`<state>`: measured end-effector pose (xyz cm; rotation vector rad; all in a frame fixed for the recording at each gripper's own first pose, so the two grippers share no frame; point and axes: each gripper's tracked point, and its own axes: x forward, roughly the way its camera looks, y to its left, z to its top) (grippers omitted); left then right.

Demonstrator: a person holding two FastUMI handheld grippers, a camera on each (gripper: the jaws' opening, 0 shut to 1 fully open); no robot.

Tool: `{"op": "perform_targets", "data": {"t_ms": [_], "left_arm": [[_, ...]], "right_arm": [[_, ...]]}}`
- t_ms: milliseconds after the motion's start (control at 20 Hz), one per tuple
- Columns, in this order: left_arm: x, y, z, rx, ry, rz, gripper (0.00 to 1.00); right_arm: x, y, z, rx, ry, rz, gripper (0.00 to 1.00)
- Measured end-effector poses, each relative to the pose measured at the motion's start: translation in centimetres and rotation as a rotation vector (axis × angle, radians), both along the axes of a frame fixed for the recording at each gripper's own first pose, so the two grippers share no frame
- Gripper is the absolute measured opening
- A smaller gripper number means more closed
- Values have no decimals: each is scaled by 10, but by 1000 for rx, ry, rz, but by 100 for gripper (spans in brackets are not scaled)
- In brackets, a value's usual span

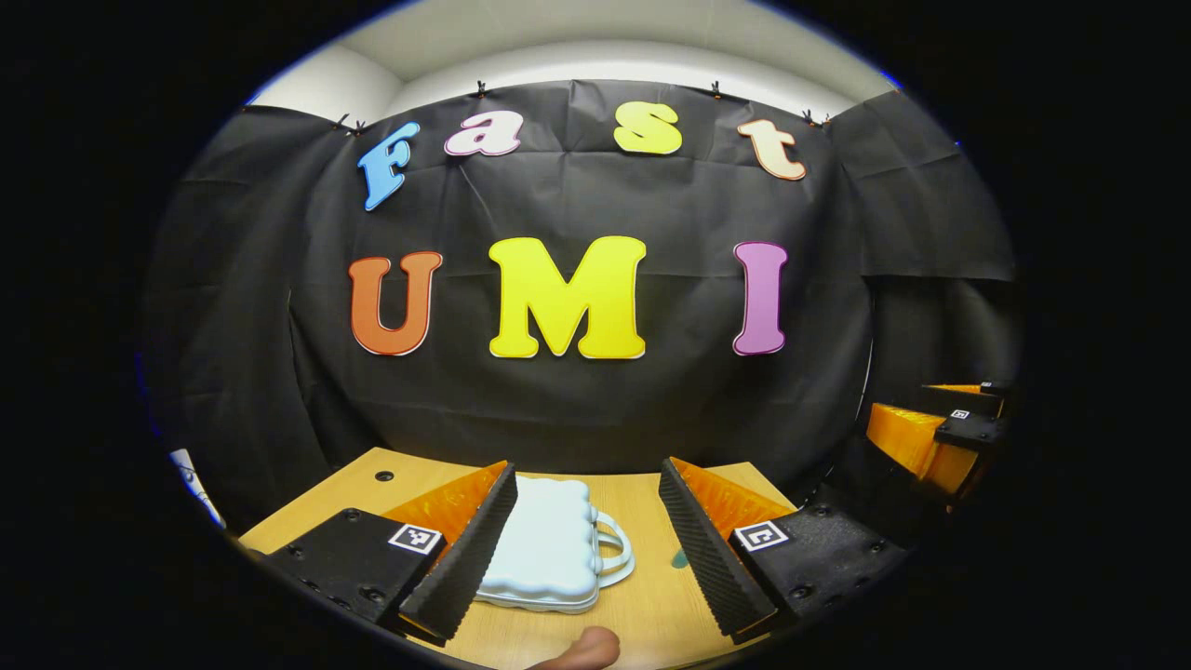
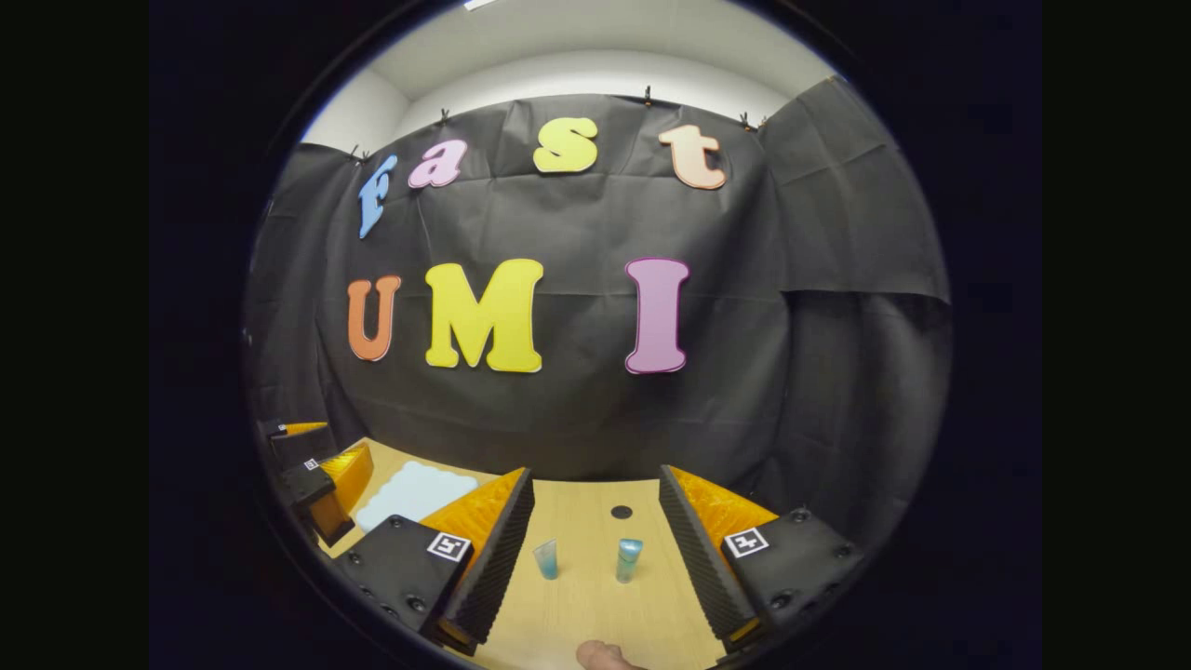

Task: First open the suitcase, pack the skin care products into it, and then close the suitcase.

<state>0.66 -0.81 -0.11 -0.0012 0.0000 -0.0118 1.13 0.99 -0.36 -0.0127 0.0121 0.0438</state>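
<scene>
Left gripper view: the left tongs (image 1: 588,549) stand apart above the wooden bench (image 1: 651,605), with the closed pale-blue suitcase (image 1: 544,544) lying flat between their fingers, handle toward the right. Right gripper view: the right tongs (image 2: 595,558) are likewise apart, holding nothing, and two small skin care tubes (image 2: 546,559) (image 2: 629,559) stand upright on the bench between them; the suitcase lies well off to the left, near the left tongs.
</scene>
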Motion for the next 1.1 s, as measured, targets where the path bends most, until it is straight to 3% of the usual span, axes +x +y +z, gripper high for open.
{"op": "perform_targets", "data": {"t_ms": [400, 500, 750, 1100], "left_arm": [[21, 7, -17, 14, 13, 25, 98], [31, 10, -23, 56, -4, 31, 98], [64, 9, -63, 274, -21, 44, 100], [94, -9, -144, 756, 30, 2, 98]], "right_arm": [[1, -7, -1, -23, -13, 3, 82], [2, -14, -3, -28, -13, -12, 80], [5, -36, -17, -28, 18, -51, 80], [14, -81, -30, -44, 32, -117, 80]]}}
